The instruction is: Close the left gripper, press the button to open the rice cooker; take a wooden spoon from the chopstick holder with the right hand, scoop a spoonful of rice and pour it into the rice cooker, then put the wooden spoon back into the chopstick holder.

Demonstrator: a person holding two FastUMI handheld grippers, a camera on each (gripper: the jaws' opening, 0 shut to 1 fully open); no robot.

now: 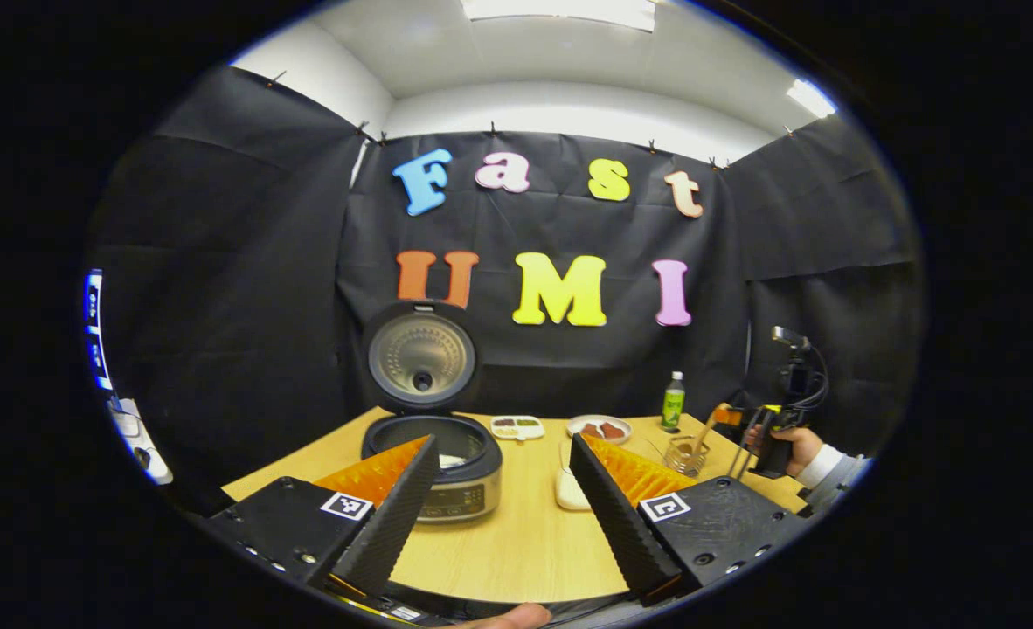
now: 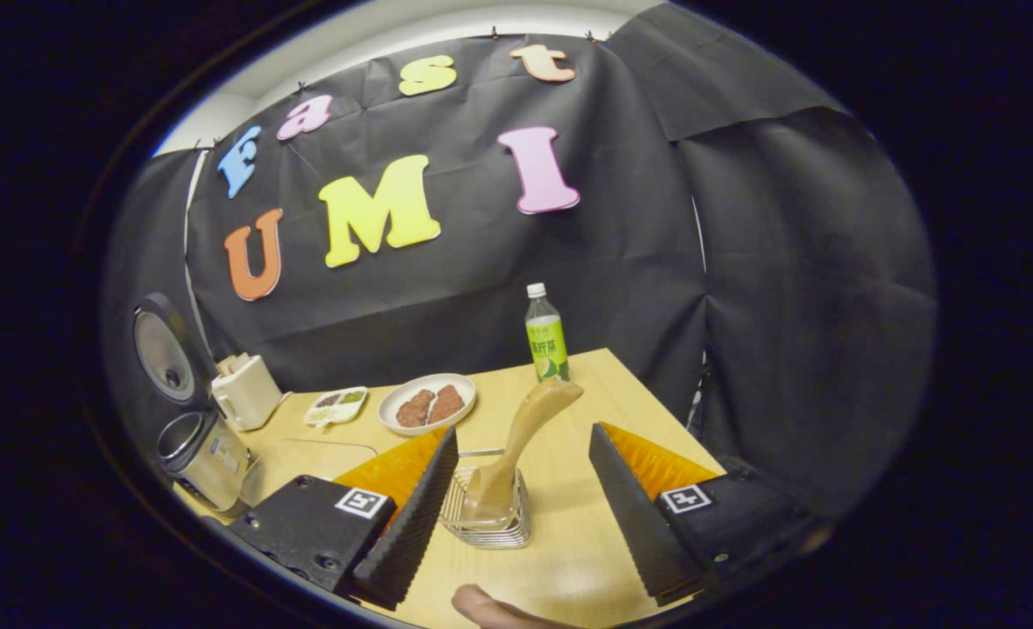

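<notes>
Wooden spoon (image 2: 516,441) upright in chopstick holder (image 2: 488,515), between wide-spread fingers of right hand-held gripper (image 2: 516,515), untouched.

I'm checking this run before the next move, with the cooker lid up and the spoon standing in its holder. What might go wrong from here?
1. The wooden spoon leans in the light wire chopstick holder; a push from the open right hand-held gripper might tip the holder.
2. The plate and bottle stand close behind it, so a wide swing may hit them.
3. The rice cooker sits just ahead of the open left hand-held gripper, which might bump it.
</notes>
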